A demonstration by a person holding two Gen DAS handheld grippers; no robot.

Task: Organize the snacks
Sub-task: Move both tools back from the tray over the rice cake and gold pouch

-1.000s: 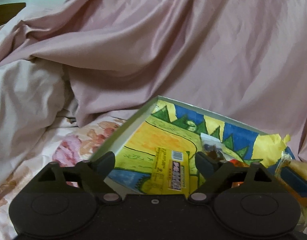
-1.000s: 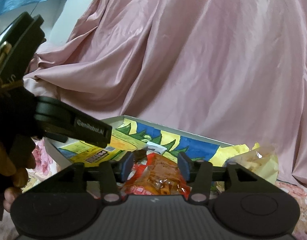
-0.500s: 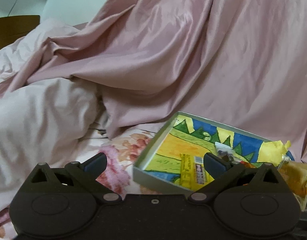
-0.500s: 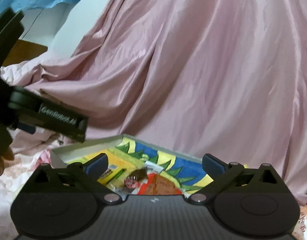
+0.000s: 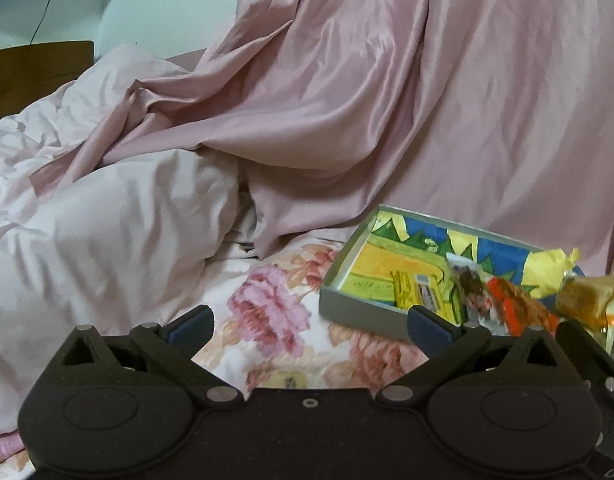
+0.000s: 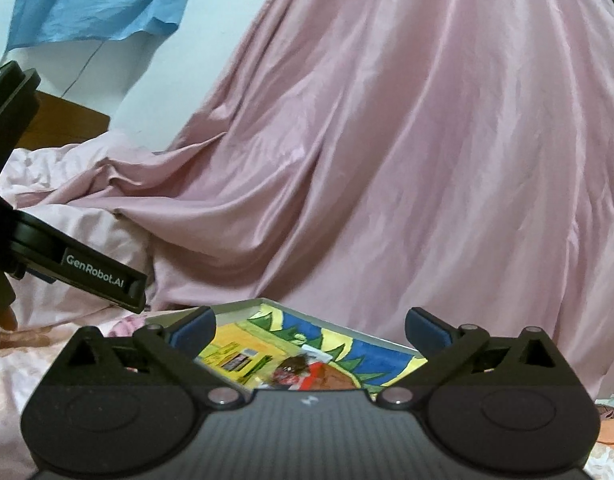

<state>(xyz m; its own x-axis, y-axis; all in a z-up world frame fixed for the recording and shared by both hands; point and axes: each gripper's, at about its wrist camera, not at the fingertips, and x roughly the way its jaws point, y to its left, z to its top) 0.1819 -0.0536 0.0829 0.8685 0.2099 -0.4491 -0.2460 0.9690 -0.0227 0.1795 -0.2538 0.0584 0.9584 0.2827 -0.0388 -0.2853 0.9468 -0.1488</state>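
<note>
A shallow grey box (image 5: 361, 312) with a bright painted lining lies on the flowered bedsheet (image 5: 275, 312). In it lie a yellow packet (image 5: 417, 294), a red snack bag (image 5: 511, 308) and a clear-wrapped yellow snack (image 5: 587, 296) at its right end. My left gripper (image 5: 311, 326) is open and empty, over the sheet left of the box. My right gripper (image 6: 311, 328) is open and empty, hanging above the box (image 6: 243, 306), with the red bag (image 6: 307, 372) and yellow packet (image 6: 235, 360) below it.
Pink satin bedding (image 5: 387, 100) rises behind the box, and a pale quilt (image 5: 107, 220) is bunched at the left. A wooden headboard (image 5: 35, 68) and blue cloth (image 6: 99, 0) are at the far left. The left gripper's body (image 6: 87, 272) shows in the right wrist view.
Both grippers have drawn back from the box and risen a little. The right jaws let go of the red snack bag and spread wide; the left jaws widened too.
</note>
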